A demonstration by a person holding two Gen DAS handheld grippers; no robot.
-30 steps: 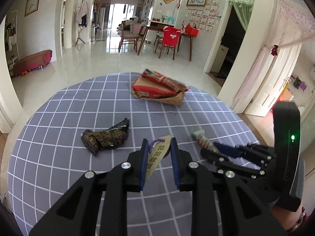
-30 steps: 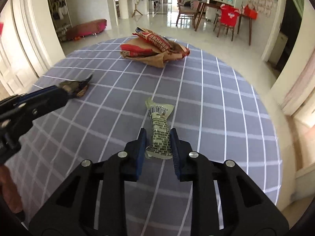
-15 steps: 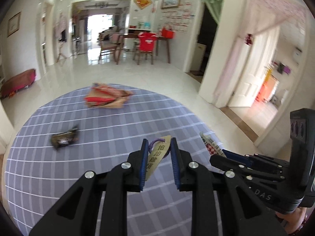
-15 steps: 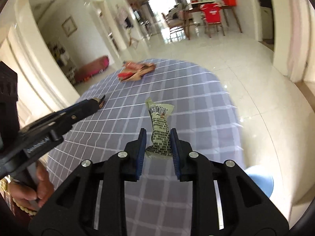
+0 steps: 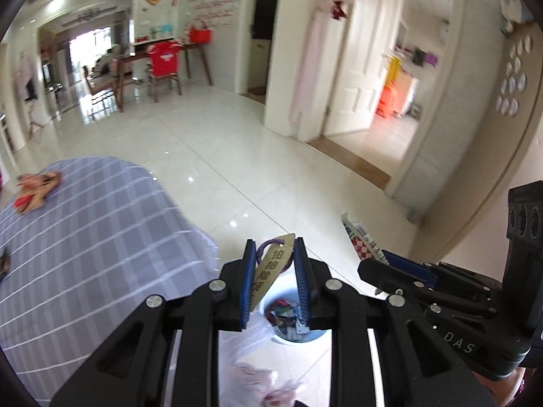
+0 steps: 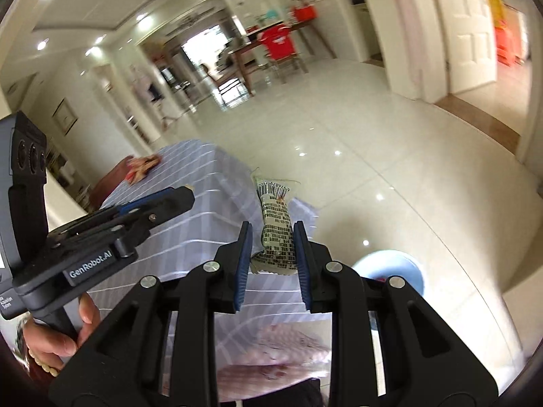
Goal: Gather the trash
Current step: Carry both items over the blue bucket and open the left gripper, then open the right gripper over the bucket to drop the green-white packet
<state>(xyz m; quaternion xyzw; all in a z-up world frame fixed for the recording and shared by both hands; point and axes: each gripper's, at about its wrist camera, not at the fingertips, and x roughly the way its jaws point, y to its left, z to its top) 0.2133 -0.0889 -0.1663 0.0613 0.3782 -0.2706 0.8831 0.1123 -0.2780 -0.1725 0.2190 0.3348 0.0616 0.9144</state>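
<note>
My left gripper (image 5: 274, 249) is shut on a tan wrapper (image 5: 271, 268) with black characters and a purple loop. It hangs past the table's edge, above a light blue trash bin (image 5: 295, 337) on the floor that holds several wrappers. My right gripper (image 6: 272, 234) is shut on a pale green printed wrapper (image 6: 275, 234) with a barcode end; the same gripper (image 5: 373, 268) and wrapper (image 5: 359, 240) show at the right of the left wrist view. The bin (image 6: 390, 266) lies low to its right. A red and brown snack bag (image 5: 32, 196) stays on the table.
The round table with a grey checked cloth (image 5: 85, 237) fills the left; a dark wrapper (image 5: 4, 264) sits at its far left edge. Glossy white tile floor (image 5: 237, 156) spreads ahead. A hand (image 6: 64, 335) holds the left gripper's handle. Pink patterned fabric (image 6: 281, 349) lies below.
Both grippers swung right, off the table centre toward its edge, each still holding its wrapper. The blue bin has come into view below them, and the views have rolled.
</note>
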